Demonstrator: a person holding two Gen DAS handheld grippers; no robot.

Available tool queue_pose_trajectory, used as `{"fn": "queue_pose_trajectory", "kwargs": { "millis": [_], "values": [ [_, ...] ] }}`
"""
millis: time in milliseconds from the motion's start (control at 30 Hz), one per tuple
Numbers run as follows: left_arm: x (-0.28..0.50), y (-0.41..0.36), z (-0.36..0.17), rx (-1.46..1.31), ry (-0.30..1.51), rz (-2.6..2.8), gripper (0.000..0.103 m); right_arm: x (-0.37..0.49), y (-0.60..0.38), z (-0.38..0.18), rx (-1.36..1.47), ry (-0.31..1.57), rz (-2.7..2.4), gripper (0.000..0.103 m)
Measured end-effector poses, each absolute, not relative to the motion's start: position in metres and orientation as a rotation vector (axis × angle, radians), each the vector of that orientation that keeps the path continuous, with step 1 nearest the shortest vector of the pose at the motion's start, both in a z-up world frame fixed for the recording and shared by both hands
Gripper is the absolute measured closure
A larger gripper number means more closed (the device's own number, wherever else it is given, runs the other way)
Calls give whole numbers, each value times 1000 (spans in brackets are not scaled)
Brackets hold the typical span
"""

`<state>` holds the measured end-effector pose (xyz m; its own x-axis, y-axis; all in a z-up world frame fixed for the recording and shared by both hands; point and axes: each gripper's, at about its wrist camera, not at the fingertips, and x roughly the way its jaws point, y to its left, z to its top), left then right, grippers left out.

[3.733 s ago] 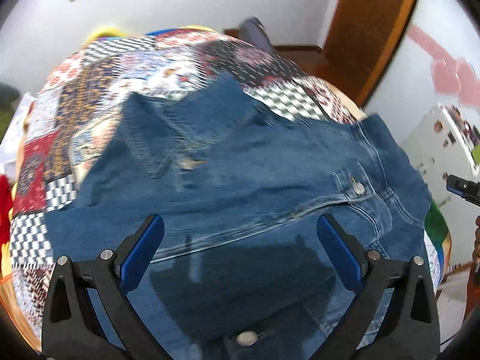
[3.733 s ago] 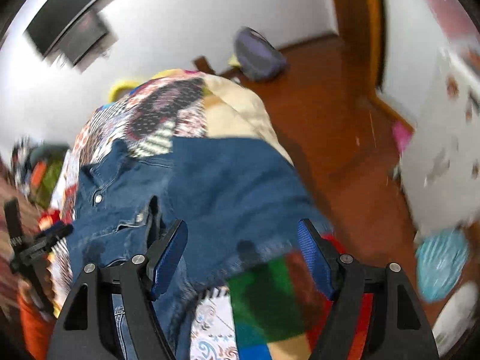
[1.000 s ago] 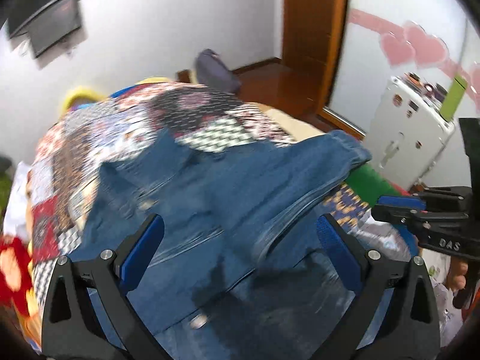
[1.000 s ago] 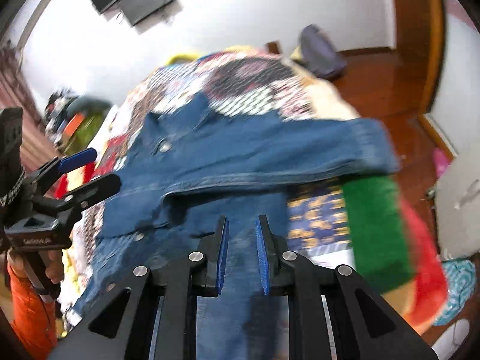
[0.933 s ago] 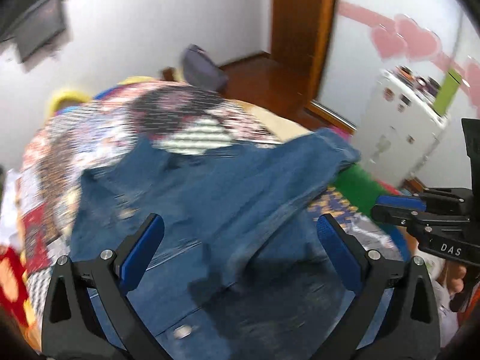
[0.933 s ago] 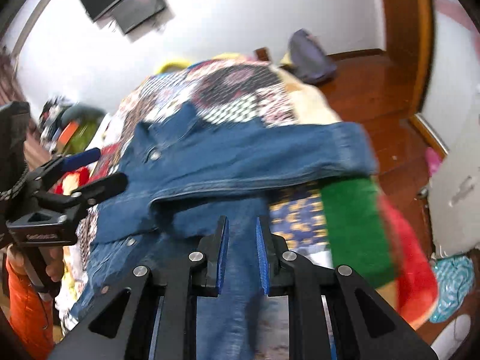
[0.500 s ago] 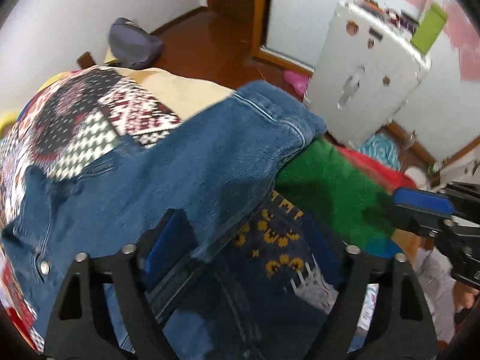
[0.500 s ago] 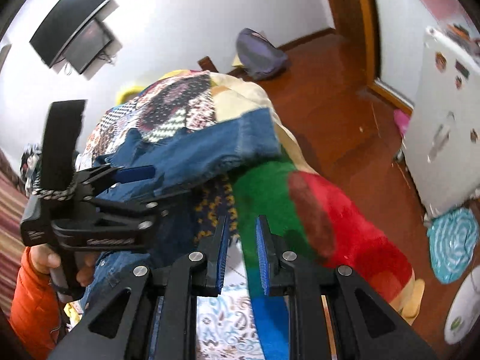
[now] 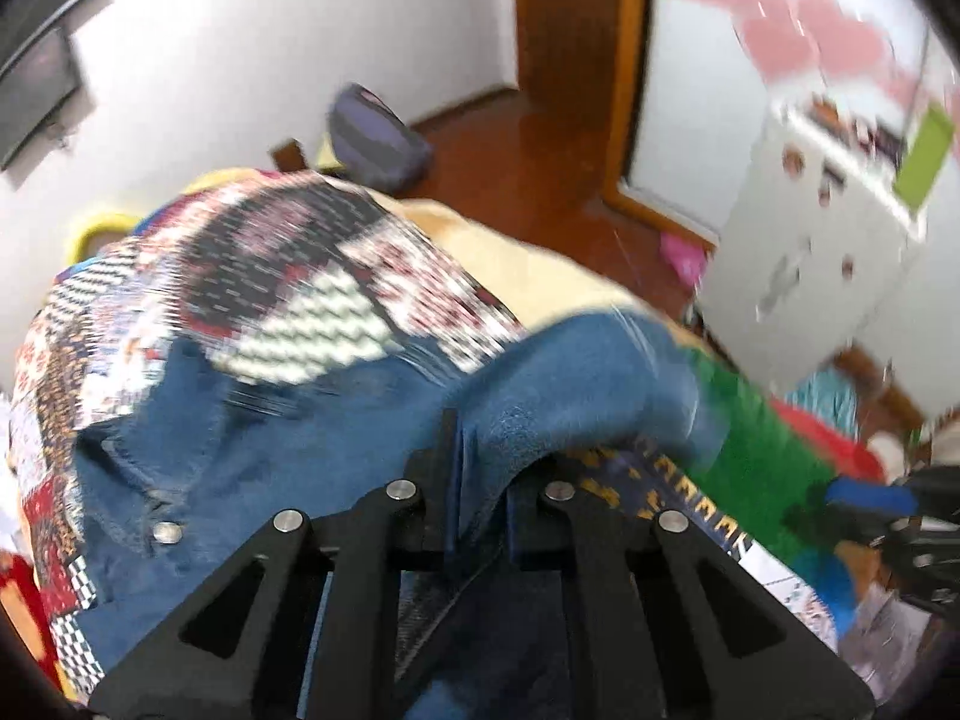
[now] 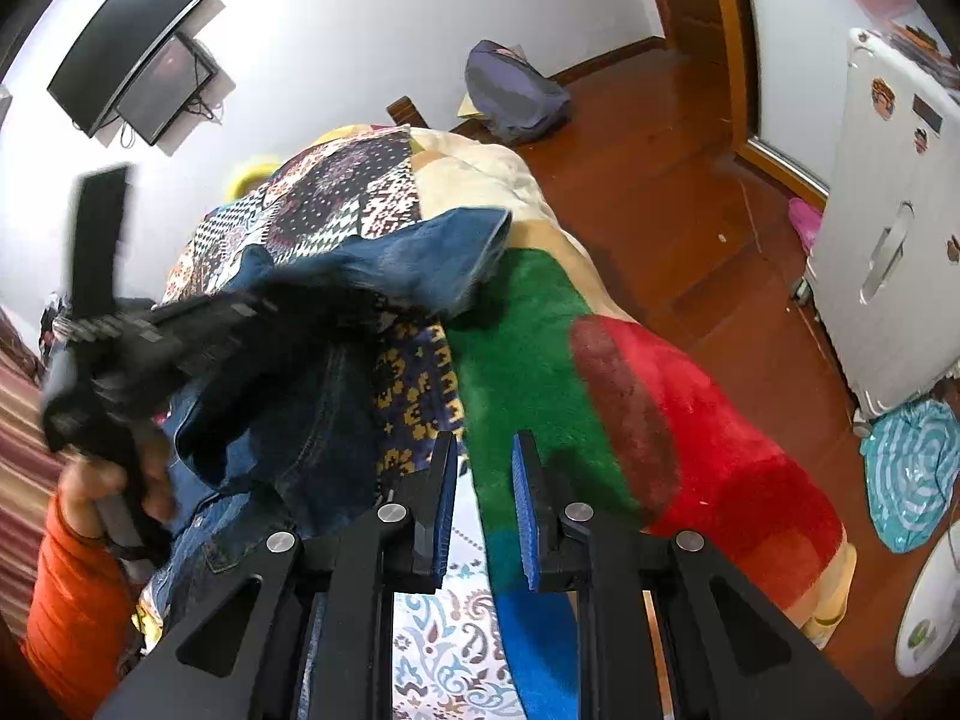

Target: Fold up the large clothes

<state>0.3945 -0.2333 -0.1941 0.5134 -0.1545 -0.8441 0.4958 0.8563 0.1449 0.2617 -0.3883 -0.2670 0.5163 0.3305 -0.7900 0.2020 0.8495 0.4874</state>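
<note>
A blue denim jacket (image 9: 288, 438) lies on a patchwork bed cover (image 9: 252, 276). My left gripper (image 9: 477, 480) is shut on a fold of the jacket sleeve (image 9: 576, 384) and lifts it. In the right wrist view the left gripper (image 10: 288, 294) holds the raised denim (image 10: 432, 258) over the bed. My right gripper (image 10: 483, 492) is nearly shut with nothing between its blue pads, above the green and red blanket (image 10: 528, 372). It also shows at the right edge of the left wrist view (image 9: 870, 495).
A white cabinet (image 10: 888, 228) stands right of the bed on the wooden floor (image 10: 660, 144). A purple backpack (image 10: 516, 90) lies by the far wall. A turquoise mat (image 10: 912, 468) lies on the floor. A screen (image 10: 126, 42) hangs on the wall.
My left gripper has closed on the jacket sleeve and lifted it. My right gripper has let go of the denim and drawn back over the green and red blanket.
</note>
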Motion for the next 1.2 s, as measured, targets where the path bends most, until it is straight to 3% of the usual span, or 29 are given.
{"fn": "queue_pose_trajectory", "kwargs": {
  "millis": [233,400,567,767,1067,1200],
  "values": [
    [389,-142,-119,212,827,-304,97,270,-368,-252,518,1023,118,88],
    [380,-64,-103,138,803,-200,97,281,-346,-239,473,1009,151,88],
    [355,22,-118,24,862,-107,97,296,-312,-234,402,1016,180,88],
    [327,87,-184,-108,1048,-101,92,319,-269,-246,310,1074,220,88],
    [292,112,-237,-121,1100,-16,44,352,-220,-267,50,1142,216,88],
    [278,120,-251,-115,1107,24,35,355,-217,-287,-38,1174,209,88]
  ]
}}
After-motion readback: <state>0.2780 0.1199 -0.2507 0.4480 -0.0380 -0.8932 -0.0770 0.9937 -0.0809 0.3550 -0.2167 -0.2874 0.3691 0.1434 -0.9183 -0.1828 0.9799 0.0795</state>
